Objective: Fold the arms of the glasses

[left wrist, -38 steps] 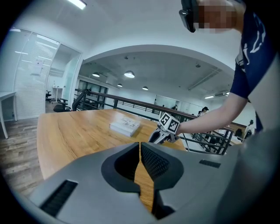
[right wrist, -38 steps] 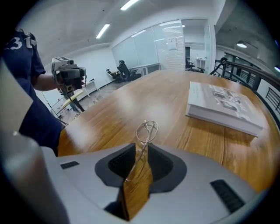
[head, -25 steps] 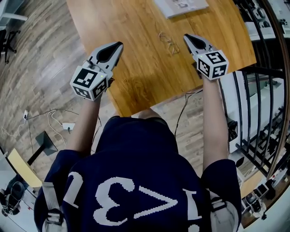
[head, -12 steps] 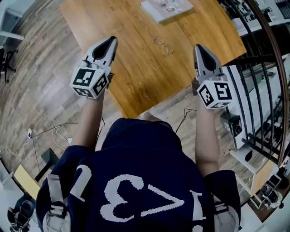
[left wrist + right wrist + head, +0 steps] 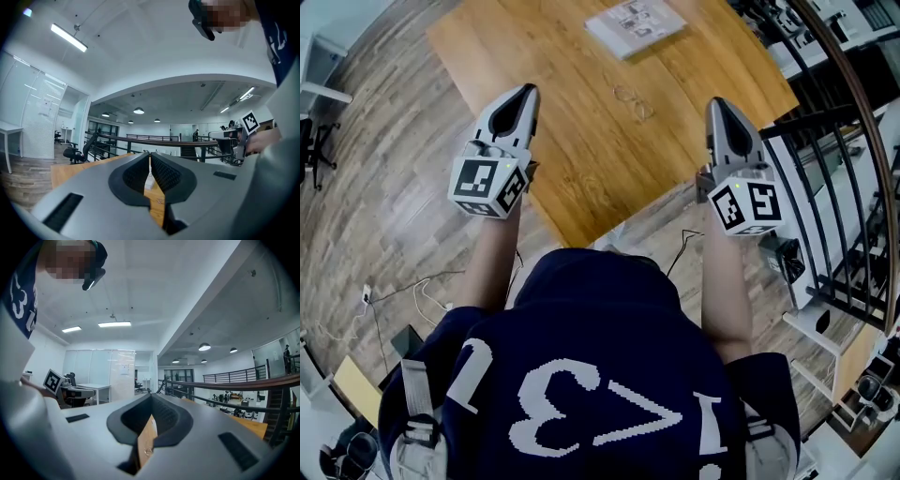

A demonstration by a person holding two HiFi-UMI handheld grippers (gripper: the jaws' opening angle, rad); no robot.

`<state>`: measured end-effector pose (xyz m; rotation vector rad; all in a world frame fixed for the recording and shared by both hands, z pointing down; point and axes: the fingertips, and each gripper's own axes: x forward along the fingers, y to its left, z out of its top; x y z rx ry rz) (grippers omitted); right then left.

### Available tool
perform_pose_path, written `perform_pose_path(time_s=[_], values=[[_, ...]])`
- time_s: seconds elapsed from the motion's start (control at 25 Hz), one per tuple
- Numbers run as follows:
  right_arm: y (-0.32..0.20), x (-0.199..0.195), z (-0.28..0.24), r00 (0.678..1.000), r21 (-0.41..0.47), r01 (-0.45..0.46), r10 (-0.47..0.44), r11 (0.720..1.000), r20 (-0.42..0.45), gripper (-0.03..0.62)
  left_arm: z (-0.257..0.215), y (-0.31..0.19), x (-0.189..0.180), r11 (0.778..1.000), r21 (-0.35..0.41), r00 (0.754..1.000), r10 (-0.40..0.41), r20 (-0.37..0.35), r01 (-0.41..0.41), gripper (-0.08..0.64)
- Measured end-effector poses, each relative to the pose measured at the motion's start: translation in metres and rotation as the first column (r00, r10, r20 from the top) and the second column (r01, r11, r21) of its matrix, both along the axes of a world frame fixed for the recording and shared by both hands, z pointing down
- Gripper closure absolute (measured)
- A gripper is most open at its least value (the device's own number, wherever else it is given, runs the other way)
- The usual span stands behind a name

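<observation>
Risk: the glasses [image 5: 635,101] are thin wire and lie loose on the table [image 5: 572,178], near the booklet [image 5: 635,25]. A closed tip pushed against them would likely slide them or bend an arm. Left gripper [image 5: 528,90] and right gripper [image 5: 718,103]: jaws together, nothing between them, each well apart from the glasses, one on either side. Whether the arms are folded is too small to tell.

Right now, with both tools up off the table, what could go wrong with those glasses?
The glasses are thin wire, hard to see on the wooden table; a pinch could miss or land on a lens. The left tool and right tool are both shut and empty; coming down like that, they would likely shove the glasses instead of gripping them.
</observation>
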<state>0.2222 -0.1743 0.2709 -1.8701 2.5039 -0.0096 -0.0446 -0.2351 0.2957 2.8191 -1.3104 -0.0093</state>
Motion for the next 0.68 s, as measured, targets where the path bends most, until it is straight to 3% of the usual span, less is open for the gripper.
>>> perform_pose_path(time_s=[0.68], values=[[0.005, -0.006, -0.018, 1.000, 0.054, -0.027, 0.027, 0.998, 0.001, 0.568, -0.012, 0.010, 0.000, 1.000, 0.027, 1.000, -0.006, -0.004, 0.006, 0.535]])
